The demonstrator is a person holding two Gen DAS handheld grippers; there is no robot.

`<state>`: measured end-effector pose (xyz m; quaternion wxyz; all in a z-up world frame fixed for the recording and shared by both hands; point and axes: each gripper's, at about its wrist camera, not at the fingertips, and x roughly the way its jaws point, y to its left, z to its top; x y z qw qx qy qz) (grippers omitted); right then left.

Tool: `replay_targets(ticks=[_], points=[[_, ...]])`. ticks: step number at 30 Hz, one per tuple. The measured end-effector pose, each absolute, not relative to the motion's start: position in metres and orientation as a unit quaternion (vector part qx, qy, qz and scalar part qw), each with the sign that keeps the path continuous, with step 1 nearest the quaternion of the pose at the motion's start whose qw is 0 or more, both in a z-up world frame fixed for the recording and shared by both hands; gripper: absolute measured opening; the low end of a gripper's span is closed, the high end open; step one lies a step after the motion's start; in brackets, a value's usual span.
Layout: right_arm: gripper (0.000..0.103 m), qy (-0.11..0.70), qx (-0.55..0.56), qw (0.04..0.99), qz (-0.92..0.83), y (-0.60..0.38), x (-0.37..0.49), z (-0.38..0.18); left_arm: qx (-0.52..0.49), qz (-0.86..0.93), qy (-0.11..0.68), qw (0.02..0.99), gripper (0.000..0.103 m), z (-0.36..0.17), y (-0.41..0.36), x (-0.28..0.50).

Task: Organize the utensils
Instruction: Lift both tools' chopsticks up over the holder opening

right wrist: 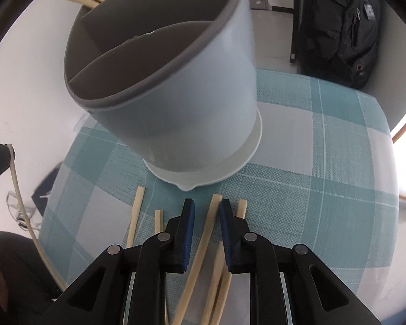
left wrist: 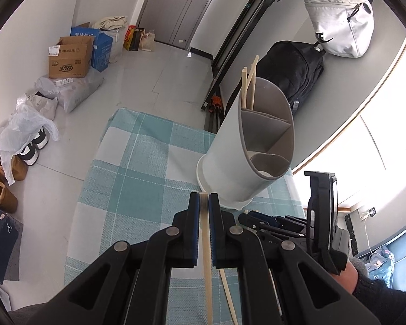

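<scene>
A white utensil holder [left wrist: 243, 149] with grey dividers stands on the teal plaid cloth [left wrist: 127, 168]; some chopsticks [left wrist: 247, 86] stick out of its far compartment. My left gripper [left wrist: 203, 199] is shut on a bamboo chopstick [left wrist: 206, 243] and holds it above the cloth, left of the holder's base. In the right wrist view the holder [right wrist: 176, 81] is close ahead. My right gripper [right wrist: 206, 205] is open, low over several loose chopsticks [right wrist: 134, 216] on the cloth [right wrist: 324, 162], with one chopstick [right wrist: 203, 233] lying between its fingers.
On the floor to the left are cardboard boxes [left wrist: 70, 57], plastic bags [left wrist: 67, 89] and shoes [left wrist: 32, 146]. A black backpack [left wrist: 292, 70] and a white bag [left wrist: 341, 24] sit beyond the holder. The right gripper's body [left wrist: 322, 216] is close on the right.
</scene>
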<state>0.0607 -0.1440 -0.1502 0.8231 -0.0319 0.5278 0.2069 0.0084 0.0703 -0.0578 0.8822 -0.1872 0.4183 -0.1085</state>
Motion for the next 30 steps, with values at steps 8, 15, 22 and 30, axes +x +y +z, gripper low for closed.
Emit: replay_targets(ticks=[8, 15, 22, 30], points=[[0.007, 0.494, 0.019, 0.846, 0.2, -0.156, 0.052, -0.148, -0.176, -0.109, 0.419, 0.884, 0.002, -0.057, 0.066, 0.008], [0.006, 0.432, 0.131, 0.855, 0.254, -0.185, 0.034, -0.112, -0.159, -0.106, 0.415, 0.889, 0.002, -0.052, 0.06, 0.002], [0.006, 0.364, 0.163, 0.87, 0.289, -0.2, 0.007, -0.078, -0.142, -0.108, 0.399, 0.9, 0.002, -0.036, 0.048, -0.008], [0.006, 0.315, 0.151, 0.889, 0.297, -0.213, -0.015, -0.057, -0.13, -0.115, 0.379, 0.909, 0.002, -0.013, 0.037, -0.012]])
